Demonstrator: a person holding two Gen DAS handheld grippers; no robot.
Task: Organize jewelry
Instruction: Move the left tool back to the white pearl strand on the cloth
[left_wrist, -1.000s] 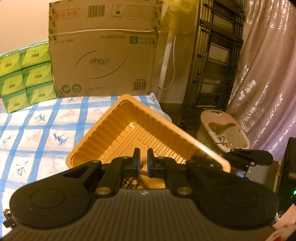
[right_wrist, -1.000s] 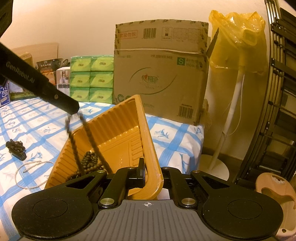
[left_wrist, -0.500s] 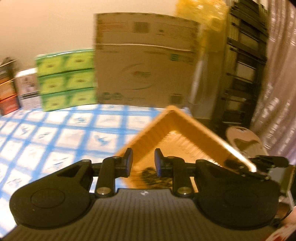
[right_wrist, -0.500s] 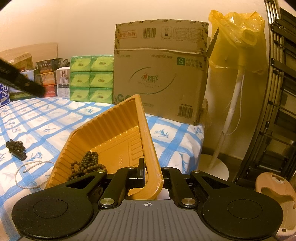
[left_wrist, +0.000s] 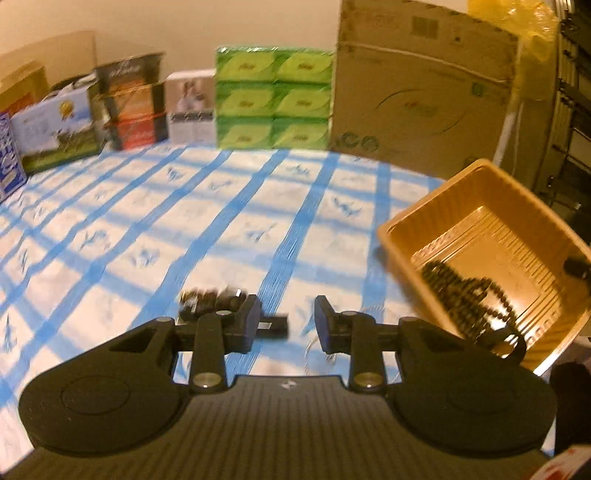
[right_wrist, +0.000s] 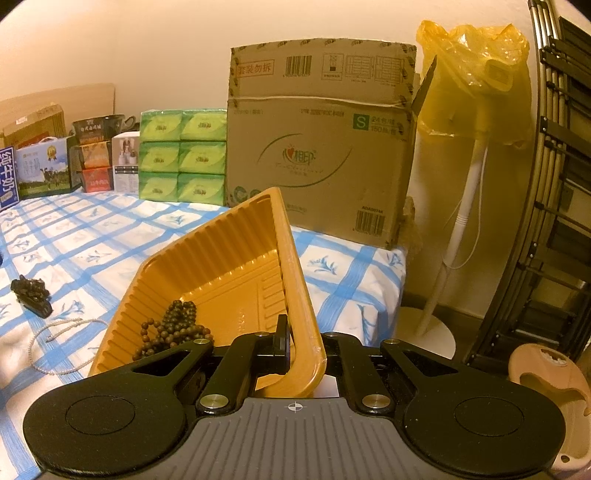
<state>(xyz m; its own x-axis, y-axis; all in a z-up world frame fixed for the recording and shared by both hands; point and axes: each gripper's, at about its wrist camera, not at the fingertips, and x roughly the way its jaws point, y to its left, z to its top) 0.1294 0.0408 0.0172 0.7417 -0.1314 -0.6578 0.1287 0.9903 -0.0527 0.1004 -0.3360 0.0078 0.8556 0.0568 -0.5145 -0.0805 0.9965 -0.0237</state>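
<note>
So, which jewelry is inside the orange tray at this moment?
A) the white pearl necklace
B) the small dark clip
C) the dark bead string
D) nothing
C: the dark bead string lies heaped inside the orange tray, while the white pearl necklace and the small dark clip are on the blue checked cloth beside it.

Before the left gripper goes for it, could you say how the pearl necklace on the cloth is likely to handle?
The pearl necklace lies in a loose, irregular loop, so it will probably hang limp from one pinch. Its beads look tiny and smooth, so it may slip. Pushed, it would likely bunch up.
</note>
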